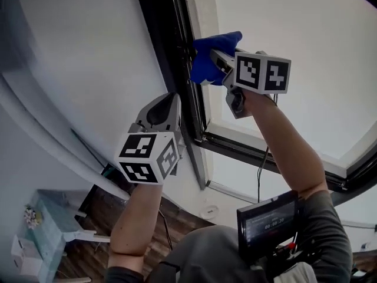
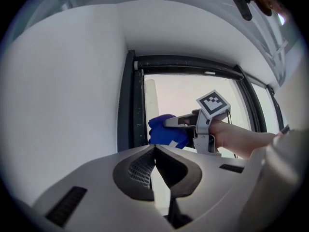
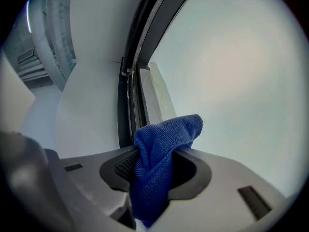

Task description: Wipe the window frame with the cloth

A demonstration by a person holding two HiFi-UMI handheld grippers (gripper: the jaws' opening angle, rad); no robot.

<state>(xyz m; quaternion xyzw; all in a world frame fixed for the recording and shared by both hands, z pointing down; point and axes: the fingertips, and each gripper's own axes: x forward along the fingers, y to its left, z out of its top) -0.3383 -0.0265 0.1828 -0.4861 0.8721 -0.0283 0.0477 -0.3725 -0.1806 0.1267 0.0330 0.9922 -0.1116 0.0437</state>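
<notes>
Your right gripper [image 1: 220, 61] clamps the blue cloth [image 1: 206, 62] in closed fingers, leaving a bunch sticking out in front to rub the dark window frame [image 1: 174, 40]. Your left gripper [image 1: 163, 108] waits nearby, fingers shut and empty, likely clearing the stroke.

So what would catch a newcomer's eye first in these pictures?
The bright blue cloth stands out first. It is pinched in the right claw and held up at the dark window frame, near the top centre of the head view. Next comes the black-and-white marker cube on that claw. The left claw is lower and to the left, shut on nothing.
</notes>
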